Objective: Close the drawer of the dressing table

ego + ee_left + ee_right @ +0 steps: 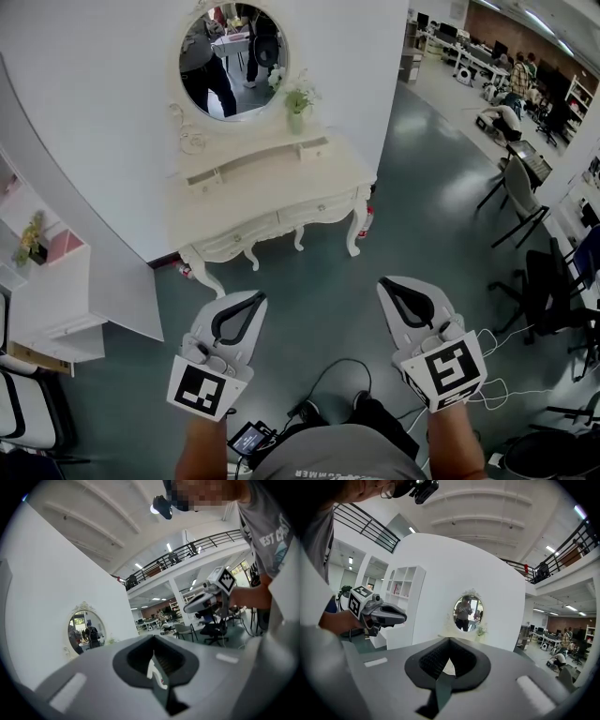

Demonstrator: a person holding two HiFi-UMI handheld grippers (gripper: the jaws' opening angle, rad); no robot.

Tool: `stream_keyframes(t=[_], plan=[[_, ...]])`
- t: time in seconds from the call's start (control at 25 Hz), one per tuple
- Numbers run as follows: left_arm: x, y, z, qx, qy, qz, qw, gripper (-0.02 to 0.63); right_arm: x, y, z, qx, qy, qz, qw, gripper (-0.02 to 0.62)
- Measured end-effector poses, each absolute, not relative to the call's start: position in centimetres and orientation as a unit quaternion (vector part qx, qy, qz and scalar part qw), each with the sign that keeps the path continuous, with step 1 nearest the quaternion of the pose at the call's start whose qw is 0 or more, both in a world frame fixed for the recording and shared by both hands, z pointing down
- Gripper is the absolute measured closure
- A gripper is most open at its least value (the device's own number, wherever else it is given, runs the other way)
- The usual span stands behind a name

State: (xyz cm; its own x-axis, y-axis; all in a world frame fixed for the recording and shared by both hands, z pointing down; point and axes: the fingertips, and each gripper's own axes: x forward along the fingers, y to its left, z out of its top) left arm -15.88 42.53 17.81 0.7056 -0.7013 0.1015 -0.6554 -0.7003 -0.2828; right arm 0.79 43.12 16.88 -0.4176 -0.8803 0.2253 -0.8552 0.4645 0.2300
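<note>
Your left gripper: jaws pressed together, nothing between them. Your right gripper: same, tips meeting, empty. Both hang well apart from the far dressing table.

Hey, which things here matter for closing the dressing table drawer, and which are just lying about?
For the job: dressing table; left gripper and right gripper, both shut, empty, away from it.
Just lying about: flower vase on the tabletop, white shelf unit, office chair.
</note>
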Motion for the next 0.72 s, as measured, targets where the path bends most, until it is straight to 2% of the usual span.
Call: stream_keyframes(t=[0.44, 0.72], plan=[[-16.0, 40.0, 18.8, -0.907, 0.391, -0.116, 0.104, 0.603, 2.3, 39.0, 17.4, 0.512, -0.845, -0.038, 0.151, 0.594], [-13.4, 35.4, 18.7, -0.895, 0.415, -0.128, 0.104, 0.603, 4.8, 33.0, 17.8, 0.488, -0.861, -0.035, 0.14, 0.594]])
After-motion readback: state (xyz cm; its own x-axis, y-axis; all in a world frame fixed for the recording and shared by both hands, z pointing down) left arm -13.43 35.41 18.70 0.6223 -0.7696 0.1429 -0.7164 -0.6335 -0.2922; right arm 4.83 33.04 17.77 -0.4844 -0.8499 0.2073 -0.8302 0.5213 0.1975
